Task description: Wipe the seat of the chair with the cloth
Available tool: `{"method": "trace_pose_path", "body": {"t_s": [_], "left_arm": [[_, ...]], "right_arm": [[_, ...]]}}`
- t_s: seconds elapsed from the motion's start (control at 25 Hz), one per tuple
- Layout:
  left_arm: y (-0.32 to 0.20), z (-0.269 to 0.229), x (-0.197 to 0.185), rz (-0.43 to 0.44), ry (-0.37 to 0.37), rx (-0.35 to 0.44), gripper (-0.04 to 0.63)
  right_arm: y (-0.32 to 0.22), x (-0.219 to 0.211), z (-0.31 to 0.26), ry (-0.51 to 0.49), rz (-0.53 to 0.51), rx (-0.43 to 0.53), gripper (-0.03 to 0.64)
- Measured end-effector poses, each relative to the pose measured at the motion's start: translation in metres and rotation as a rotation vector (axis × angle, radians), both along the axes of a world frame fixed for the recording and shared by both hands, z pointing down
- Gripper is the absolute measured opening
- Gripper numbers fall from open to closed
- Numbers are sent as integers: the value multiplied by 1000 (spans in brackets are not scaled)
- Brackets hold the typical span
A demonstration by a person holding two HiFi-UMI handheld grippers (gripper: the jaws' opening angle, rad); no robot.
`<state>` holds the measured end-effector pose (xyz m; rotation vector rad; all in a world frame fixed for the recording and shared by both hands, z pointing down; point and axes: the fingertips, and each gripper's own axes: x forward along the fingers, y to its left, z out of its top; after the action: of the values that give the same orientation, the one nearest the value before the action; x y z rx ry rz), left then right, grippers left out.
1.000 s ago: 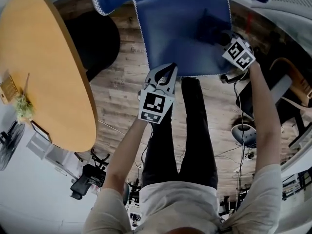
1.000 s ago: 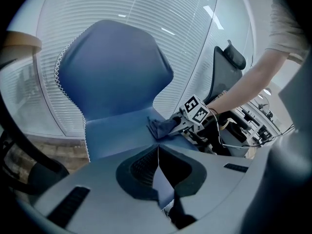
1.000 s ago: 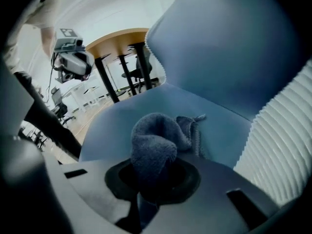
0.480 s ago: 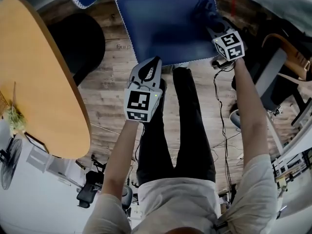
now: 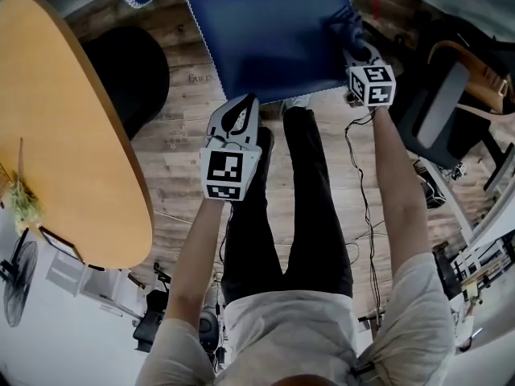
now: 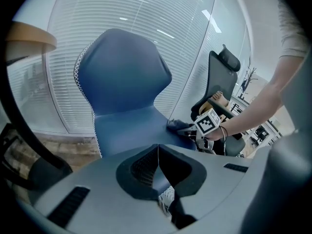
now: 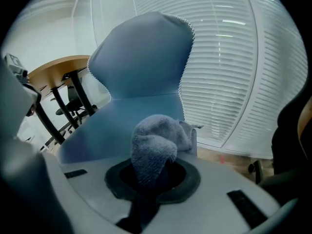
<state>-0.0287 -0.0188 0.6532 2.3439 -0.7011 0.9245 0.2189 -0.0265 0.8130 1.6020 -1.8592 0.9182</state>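
The right claw (image 7: 154,175) was clamped on a blue-grey terry cloth (image 7: 157,143), pinching it low down so that a thick, rounded wad bulged out ahead of the jaws. In the head view the right claw (image 5: 355,53) held the cloth (image 5: 344,24) at about 3 o'clock on the seat (image 5: 265,39) of the blue moulded chair with white stitched edging (image 6: 122,77), close to the seat's right edge. From the left gripper view the wad appeared to lie on the surface.

The left claw (image 6: 157,154) was pressed together with nothing in it. In the head view the left claw (image 5: 244,103) hung off the front edge of the seat at about 7 o'clock, over the wooden floor (image 5: 177,135), touching neither chair nor cloth. An oval wooden tabletop (image 5: 64,135) lay well apart at 9 o'clock.

The cloth looked light, soft and limp, with a looped pile. It would likely fold and bunch under pressure, could not be damaged by a firm squeeze, and would drag a little on the seat. The best hold seemed to be the 1 already taken: a gathered fold deep between the jaws, with the free wad left to bear on the seat. A pinch at a corner would probably let it trail or pull loose. The seat looked hard, smooth and gently dished, so the wad should slide across it easily
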Motion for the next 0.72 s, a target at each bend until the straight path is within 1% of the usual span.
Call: {"method": "trace_pose_path", "body": {"t_s": [0.08, 0.16, 0.36, 0.72], "left_arm": [[1, 1, 0, -8, 8, -8, 28], [2, 2, -1, -17, 12, -14, 28], [8, 2, -5, -15, 21, -21, 28], [8, 8, -35, -47, 8, -33, 28]], "right_arm": [[5, -3, 1, 2, 57, 7, 49], [8, -9, 1, 8, 84, 11, 49], [15, -16, 1, 16, 94, 4, 49], [22, -32, 1, 23, 157, -14, 49]]}}
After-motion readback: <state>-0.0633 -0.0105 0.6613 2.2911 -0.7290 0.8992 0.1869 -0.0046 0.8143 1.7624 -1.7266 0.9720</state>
